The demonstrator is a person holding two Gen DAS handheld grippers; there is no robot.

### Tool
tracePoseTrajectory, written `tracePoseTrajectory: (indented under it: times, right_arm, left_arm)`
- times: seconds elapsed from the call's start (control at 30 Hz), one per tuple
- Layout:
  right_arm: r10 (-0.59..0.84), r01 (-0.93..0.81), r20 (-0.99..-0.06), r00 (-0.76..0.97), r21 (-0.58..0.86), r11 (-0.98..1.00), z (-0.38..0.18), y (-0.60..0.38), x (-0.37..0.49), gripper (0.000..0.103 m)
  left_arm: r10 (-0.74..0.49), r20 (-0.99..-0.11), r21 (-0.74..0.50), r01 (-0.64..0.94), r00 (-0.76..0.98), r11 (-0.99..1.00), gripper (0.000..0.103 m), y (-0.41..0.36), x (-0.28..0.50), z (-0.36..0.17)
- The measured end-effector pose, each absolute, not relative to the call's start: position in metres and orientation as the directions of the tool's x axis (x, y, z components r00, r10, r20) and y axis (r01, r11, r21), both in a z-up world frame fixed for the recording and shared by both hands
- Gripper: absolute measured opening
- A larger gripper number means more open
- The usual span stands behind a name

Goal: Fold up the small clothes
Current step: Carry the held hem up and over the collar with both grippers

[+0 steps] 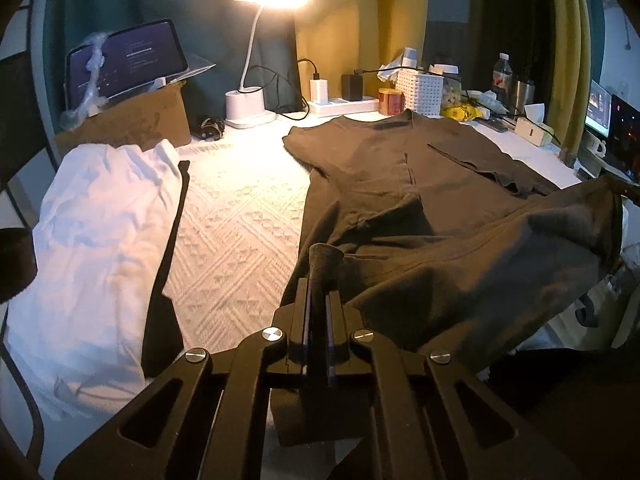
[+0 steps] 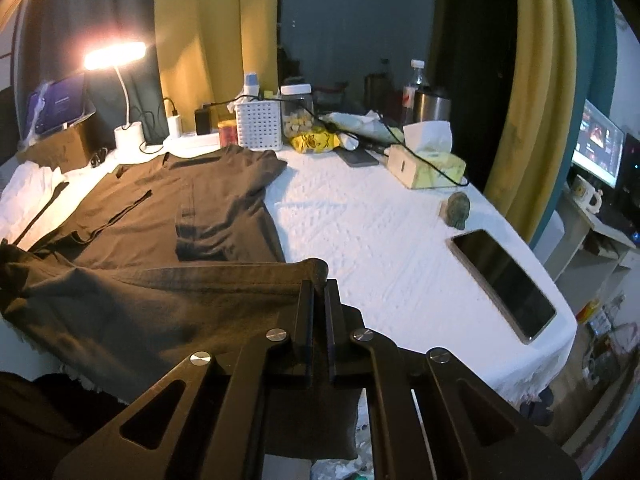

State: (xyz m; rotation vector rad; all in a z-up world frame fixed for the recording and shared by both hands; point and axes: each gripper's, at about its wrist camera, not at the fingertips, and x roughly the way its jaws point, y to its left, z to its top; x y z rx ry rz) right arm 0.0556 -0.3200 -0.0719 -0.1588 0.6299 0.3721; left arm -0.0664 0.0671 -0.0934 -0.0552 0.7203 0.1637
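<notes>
- Your left gripper (image 1: 318,280) is clamped on one bottom corner of the dark shirt (image 1: 440,184) — the jaws stand together with a tuft of cloth pinched between them
- Your right gripper (image 2: 318,280) is clamped the same way on the other bottom corner, so the hem (image 2: 180,272) hangs lifted between your two hands at the desk's near edge
- The shirt runs lengthwise straight away from both grippers: collar at the far edge by the white basket (image 2: 258,124), sleeves already turned in over the body — the fold goes forward along that axis, and neither hand is nearer
- Left of it lies a white garment (image 1: 92,232); to the right, a phone (image 2: 504,284)
- Below the jaws the cloth hangs out of sight, so you cannot tell how much trails off the near edge
</notes>
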Motion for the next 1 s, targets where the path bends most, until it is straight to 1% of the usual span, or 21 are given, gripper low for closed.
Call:
tracePoseTrajectory:
  times: [0.37, 0.57, 0.7, 1.0]
  right_arm:
    - [0.327, -0.396, -0.557, 0.763, -0.004, 0.918, -0.058, -0.321, 0.056, 0.005]
    - [0.356, -0.406, -0.525, 0.773, 0.023, 0.914, -0.048, -0.319, 0.066, 0.005]
    - [0.394, -0.419, -0.51, 0.765, 0.072, 0.905, -0.04, -0.317, 0.078, 0.005]
    - [0.405, -0.432, -0.489, 0.773, 0.061, 0.9, -0.022, -0.303, 0.103, 0.005]
  left_arm:
    - [0.152, -0.586, -0.028, -0.207, 0.796, 0.978, 0.003, 0.074, -0.076, -0.07]
    - [0.163, -0.563, -0.008, -0.203, 0.81, 0.979, 0.003, 0.078, -0.065, -0.059]
    - [0.176, -0.549, -0.004, -0.213, 0.817, 0.977, 0.003, 0.082, -0.058, -0.053]
    - [0.188, -0.533, -0.015, -0.231, 0.825, 0.973, 0.003, 0.093, -0.041, -0.043]
